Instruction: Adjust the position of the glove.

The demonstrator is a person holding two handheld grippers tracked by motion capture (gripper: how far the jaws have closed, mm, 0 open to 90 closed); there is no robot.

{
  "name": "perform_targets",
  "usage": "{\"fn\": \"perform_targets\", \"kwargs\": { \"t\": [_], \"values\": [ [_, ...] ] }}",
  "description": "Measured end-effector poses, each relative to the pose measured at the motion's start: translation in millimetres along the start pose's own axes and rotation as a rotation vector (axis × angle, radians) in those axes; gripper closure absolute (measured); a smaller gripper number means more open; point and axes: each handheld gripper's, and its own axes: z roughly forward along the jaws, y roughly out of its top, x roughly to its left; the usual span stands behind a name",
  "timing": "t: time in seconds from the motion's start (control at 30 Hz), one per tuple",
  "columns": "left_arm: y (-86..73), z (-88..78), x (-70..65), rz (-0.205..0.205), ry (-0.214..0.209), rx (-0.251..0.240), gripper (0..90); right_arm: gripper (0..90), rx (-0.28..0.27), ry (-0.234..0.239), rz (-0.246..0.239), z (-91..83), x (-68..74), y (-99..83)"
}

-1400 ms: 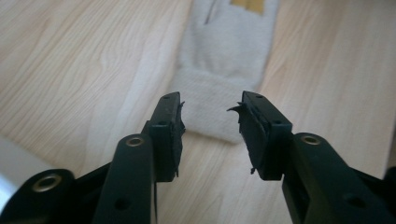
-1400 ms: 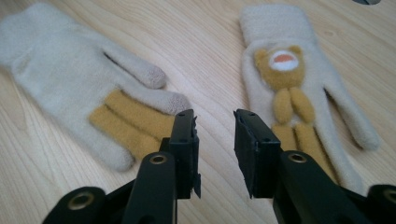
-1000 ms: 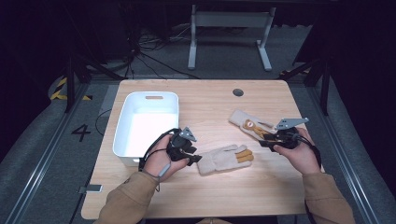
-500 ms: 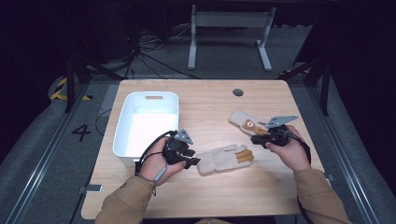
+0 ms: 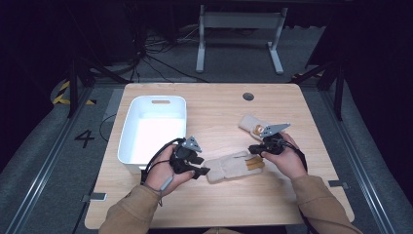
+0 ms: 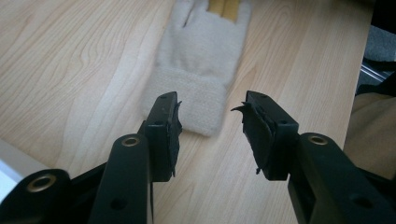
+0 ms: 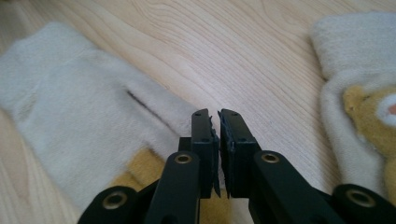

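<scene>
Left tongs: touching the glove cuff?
Apart. The left gripper view shows the left tongs open, with the glove cuff lying between and beyond the tips, unpinched.

The right gripper (image 7: 218,116) has its jaws closed over a fluffy white glove (image 7: 88,126) on the table (image 7: 224,46).

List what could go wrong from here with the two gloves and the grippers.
1. The left gripper is open around the near glove's cuff; closing now may pinch only one layer or slip off.
2. The right gripper is shut over that glove's fingertips, possibly gripping nothing.
3. The far glove lies close and could get dragged.
</scene>
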Motion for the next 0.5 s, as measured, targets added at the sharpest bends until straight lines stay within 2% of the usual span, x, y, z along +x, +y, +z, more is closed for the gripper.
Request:
{"fn": "perform_targets", "kwargs": {
  "t": [0.2,0.5],
  "values": [
    [-0.4,0.3,0.4,-0.001,-0.003,0.001,54.8,85.2,0.037,0.003,0.014,7.4,-3.5,-6.0],
    [1.1,0.3,1.3,-0.003,-0.006,-0.002,52.5,86.0,0.062,0.006,0.018,4.7,0.5,-8.0]
  ]
}}
